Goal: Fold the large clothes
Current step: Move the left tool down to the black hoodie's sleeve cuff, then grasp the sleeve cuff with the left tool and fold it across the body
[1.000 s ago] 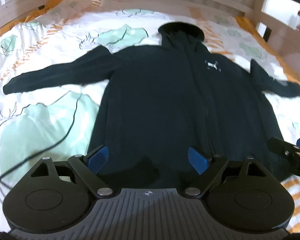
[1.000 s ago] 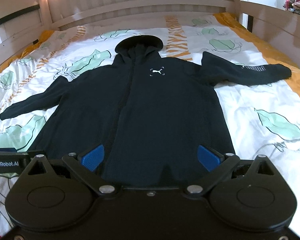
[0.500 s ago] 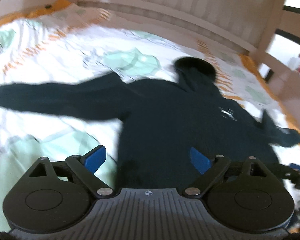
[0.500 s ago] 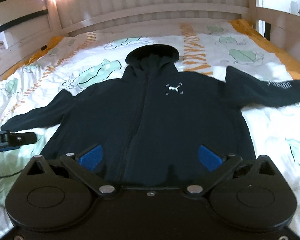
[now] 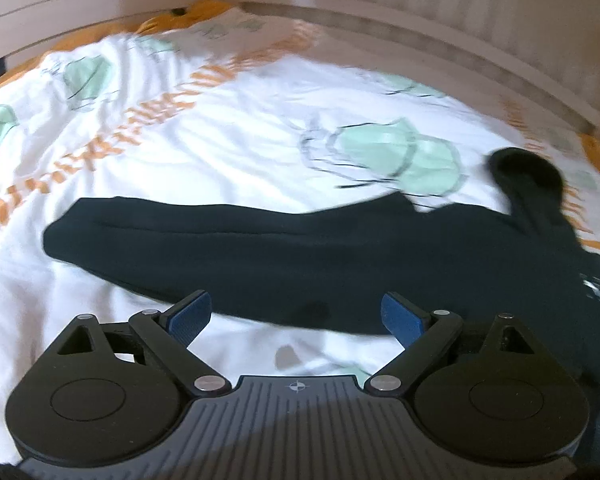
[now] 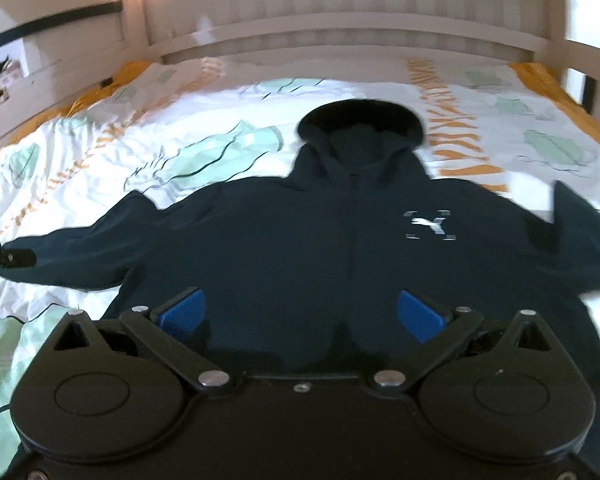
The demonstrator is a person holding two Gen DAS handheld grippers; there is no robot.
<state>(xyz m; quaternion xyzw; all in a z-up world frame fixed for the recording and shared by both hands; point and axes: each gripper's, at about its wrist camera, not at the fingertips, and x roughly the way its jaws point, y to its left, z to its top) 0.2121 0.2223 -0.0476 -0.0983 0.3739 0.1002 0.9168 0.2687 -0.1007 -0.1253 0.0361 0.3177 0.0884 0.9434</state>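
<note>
**Hoodie spread flat on bed, both grippers empty above it**

Hoodie, dark navy, lies front-up and spread out on the bedspread, which is white with green leaf shapes and orange bands. Its hood points toward the slatted headboard. A white chest logo shows on the panel right of the zip line. One sleeve runs straight out from the hoodie's body toward the left side of the bed, lying flat, its cuff end resting on bare bedspread. The opposite sleeve extends from the hoodie toward the right edge of the right wrist view, where it is cut off.

Left gripper hangs over the lower edge of the outstretched sleeve, near where it joins the hoodie's body. Its blue pads stand wide apart with nothing between them. One pad sits over white bedspread just beside the sleeve, the other over dark cloth. Whether either pad touches the fabric cannot be judged, as this view is blurred.

Right gripper hangs over the hoodie's front, below the logo and across the zip line. Its jaws are spread wide and hold nothing. Part of the left gripper's housing shows at the left edge of the right wrist view, beside the cuff of the flat sleeve.

A pale bed rail stands beyond the hoodie's right-hand sleeve.
</note>
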